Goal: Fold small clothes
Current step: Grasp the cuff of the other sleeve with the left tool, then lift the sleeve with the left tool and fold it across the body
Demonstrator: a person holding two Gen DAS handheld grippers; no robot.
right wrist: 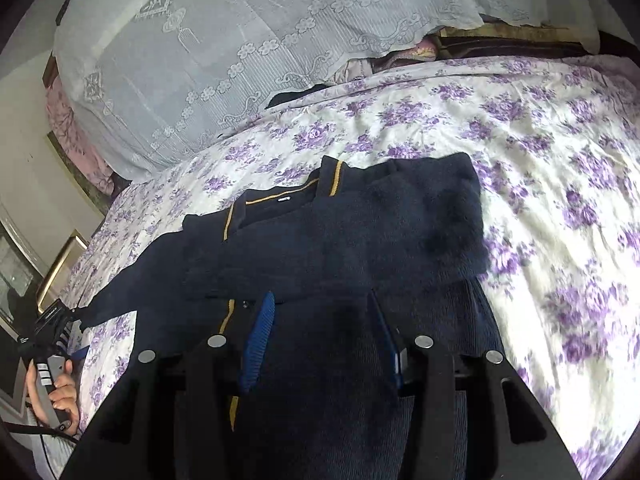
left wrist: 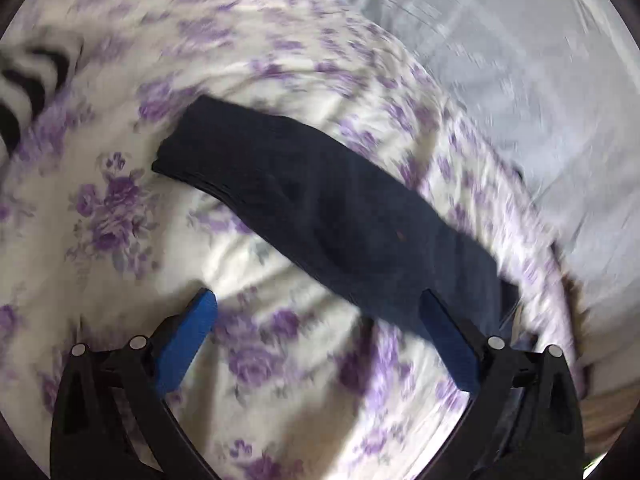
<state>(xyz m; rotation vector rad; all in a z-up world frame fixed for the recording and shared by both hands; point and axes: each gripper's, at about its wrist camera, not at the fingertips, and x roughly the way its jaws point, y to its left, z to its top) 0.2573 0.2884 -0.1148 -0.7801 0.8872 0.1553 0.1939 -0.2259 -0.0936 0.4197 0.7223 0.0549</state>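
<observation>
A dark navy knit sweater [right wrist: 340, 232] with mustard trim at its collar lies on the purple-flowered bedsheet [right wrist: 540, 168], one sleeve folded across its chest. My right gripper [right wrist: 322, 300] is open just above the sweater's body, holding nothing. In the left wrist view a navy sleeve [left wrist: 320, 204] stretches diagonally over the sheet [left wrist: 120, 216]. My left gripper [left wrist: 318, 300] is open wide, its right finger [left wrist: 448, 336] at the sleeve's near end and its left finger over bare sheet. That view is blurred.
A pale lace cover [right wrist: 224, 40] drapes a pile at the head of the bed. A black-and-white striped cloth [left wrist: 28, 80] lies at the left. Pale blue bedding [left wrist: 520, 60] is at the right. The hand with the left gripper's handle [right wrist: 52, 376] shows at the bed's left edge.
</observation>
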